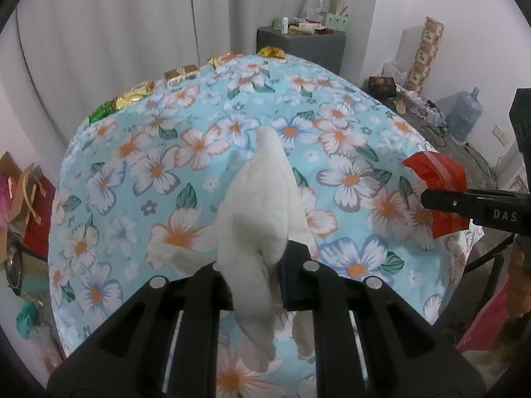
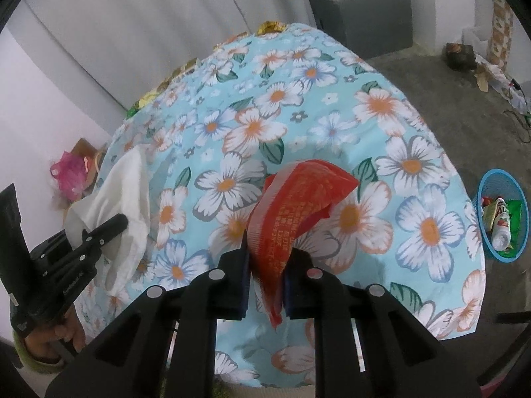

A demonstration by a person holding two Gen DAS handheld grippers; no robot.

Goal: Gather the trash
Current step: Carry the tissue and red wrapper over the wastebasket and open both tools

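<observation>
The left gripper (image 1: pixel 255 272) has its fingers closed tight on one crumpled white tissue (image 1: pixel 262 205), which stands up out of the grip and hangs a little below it, lifted clear of the flowered cloth (image 1: pixel 132 172) that covers the worktop. The right gripper (image 2: pixel 267 258) likewise has its fingers pinched on one red wrapper (image 2: pixel 298 199), a printed foil packet that bends over above the grip, with its lower end poking out beneath. From the left wrist view the right gripper comes in from the right edge with the red wrapper in it; from the right wrist view the left gripper shows at the near left with the tissue, and a hand (image 2: pixel 63 335) holds its handle. Along the far left edge of the worktop lie several more pieces of trash: one green wrapper (image 1: pixel 99 112) and about four gold foil ones (image 1: pixel 181 73), though the farthest are small and hard to count surely. On the floor to the right of the worktop stands one blue basket (image 2: pixel 521 195) with a bottle (image 2: pixel 499 225) and some packets already in it. Farther off are one grey cabinet (image 1: pixel 302 46) with clutter on top and one large water jug (image 1: pixel 464 112) by the wall.
</observation>
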